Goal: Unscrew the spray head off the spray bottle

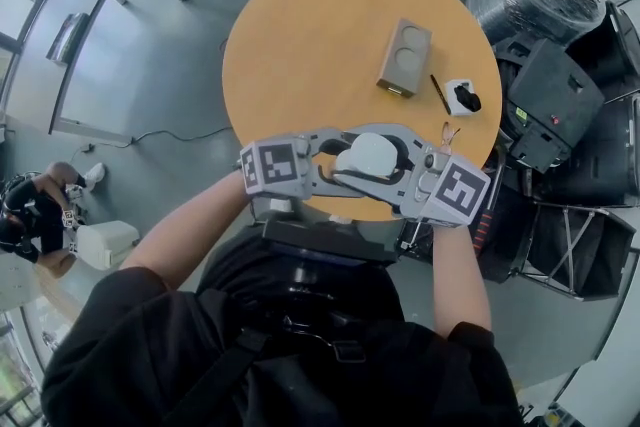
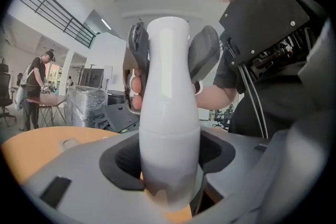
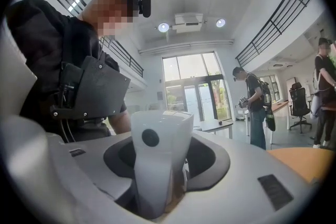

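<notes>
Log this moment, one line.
left gripper: shut on spray bottle | right gripper: shut on spray head | held above table

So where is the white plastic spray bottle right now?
The spray bottle sits centre in the head view, at the near edge of the round orange table, its body clamped by the left gripper, its spray head by the right gripper.

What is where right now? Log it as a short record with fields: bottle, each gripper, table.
bottle: white spray bottle, held between both grippers over the table's near edge
left gripper: shut on the spray bottle's body
right gripper: shut on the spray head
table: round, wooden; holds a box and a pen
</notes>
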`<act>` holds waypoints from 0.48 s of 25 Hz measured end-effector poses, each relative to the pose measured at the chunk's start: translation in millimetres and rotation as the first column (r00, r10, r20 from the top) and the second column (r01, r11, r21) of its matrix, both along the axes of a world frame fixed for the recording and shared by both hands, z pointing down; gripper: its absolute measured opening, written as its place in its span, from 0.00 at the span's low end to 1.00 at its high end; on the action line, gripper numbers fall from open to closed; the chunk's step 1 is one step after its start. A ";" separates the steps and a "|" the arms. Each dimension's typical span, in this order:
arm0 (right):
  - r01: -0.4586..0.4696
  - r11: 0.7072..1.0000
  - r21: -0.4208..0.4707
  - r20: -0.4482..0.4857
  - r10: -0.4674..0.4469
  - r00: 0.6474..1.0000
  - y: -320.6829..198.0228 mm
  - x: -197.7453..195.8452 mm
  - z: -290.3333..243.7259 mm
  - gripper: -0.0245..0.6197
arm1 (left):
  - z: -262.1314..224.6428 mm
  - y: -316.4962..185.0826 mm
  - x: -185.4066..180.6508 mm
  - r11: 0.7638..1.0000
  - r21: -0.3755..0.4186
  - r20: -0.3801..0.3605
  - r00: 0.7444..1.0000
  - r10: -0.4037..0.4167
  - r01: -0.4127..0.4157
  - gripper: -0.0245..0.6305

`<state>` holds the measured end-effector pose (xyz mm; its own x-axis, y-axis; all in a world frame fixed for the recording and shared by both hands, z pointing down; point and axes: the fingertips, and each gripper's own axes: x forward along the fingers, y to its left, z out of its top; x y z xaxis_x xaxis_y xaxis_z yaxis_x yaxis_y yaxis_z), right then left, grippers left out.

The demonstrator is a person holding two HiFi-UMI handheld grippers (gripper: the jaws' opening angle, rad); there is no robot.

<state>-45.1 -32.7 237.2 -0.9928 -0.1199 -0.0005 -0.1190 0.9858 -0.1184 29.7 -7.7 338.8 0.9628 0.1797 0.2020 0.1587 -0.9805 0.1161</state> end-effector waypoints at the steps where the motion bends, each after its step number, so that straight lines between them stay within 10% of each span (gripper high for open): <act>1: -0.016 1.000 0.004 0.000 0.016 1.000 -3.0 0.6 0.7 0.36 | 1.0 -1.6 0.0 1.000 0.000 0.003 1.000 -0.009 0.009 0.50; 8: -0.210 0.977 0.029 -0.030 0.211 0.977 -35.6 20.4 5.2 0.54 | 0.5 -27.4 -1.1 0.992 -0.012 -0.009 0.992 -0.129 0.129 0.50; 12: -0.411 0.911 0.022 -0.030 0.412 0.911 -61.3 43.6 6.4 0.54 | -0.8 -66.3 -8.1 0.942 -0.019 -0.029 0.941 -0.336 0.336 0.50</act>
